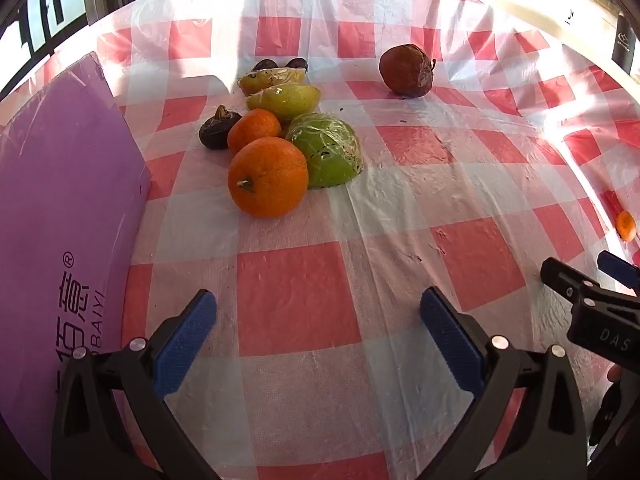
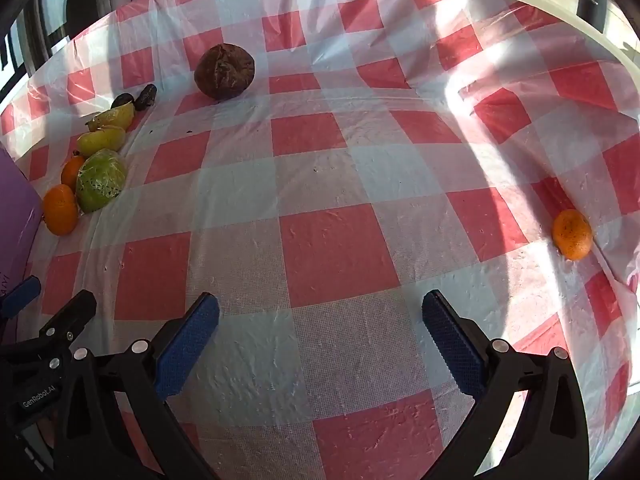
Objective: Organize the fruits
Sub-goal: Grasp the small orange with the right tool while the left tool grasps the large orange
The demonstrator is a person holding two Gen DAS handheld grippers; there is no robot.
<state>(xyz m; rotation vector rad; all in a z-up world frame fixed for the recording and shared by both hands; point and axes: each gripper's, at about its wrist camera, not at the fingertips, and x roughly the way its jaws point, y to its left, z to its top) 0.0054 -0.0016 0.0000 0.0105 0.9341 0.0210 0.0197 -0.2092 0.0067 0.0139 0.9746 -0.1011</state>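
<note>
Both hand-held grippers are held wide apart at the fingers and nothing is gripped or touched by either: the left hand-held gripper (image 1: 318, 344) is poised above bare cloth, and the right hand-held gripper (image 2: 320, 346) likewise, each with ribbed blue pads (image 1: 182, 350) set in black plastic arms. A desk is covered by a crinkled, glossy plastic tablecloth (image 1: 400, 208) in red and white checks. Against the left side a flat purple box (image 1: 60, 220) with printed lettering is seen; whether anything is held inside cannot be told. Just beside it a cluster of fruit is gathered: a large orange (image 1: 267, 177) with its stem stub turned forward, a smaller orange (image 1: 254, 129) touching it behind, a green apple half (image 1: 328, 150) wrapped in clear film and laid cut side down, two yellow-green pear pieces (image 1: 284, 100) also film-wrapped, and a dark, round mangosteen (image 1: 216, 130) at the left edge of the group. Two small dark pieces (image 1: 280, 65) are seen behind the pears, too small to identify. Well apart from the cluster, a wrinkled brown-red round fruit (image 1: 406, 70) is set alone farther back. A single small orange (image 2: 572, 234) with dark speckles is found far to the right, near a fold in the cloth.
</note>
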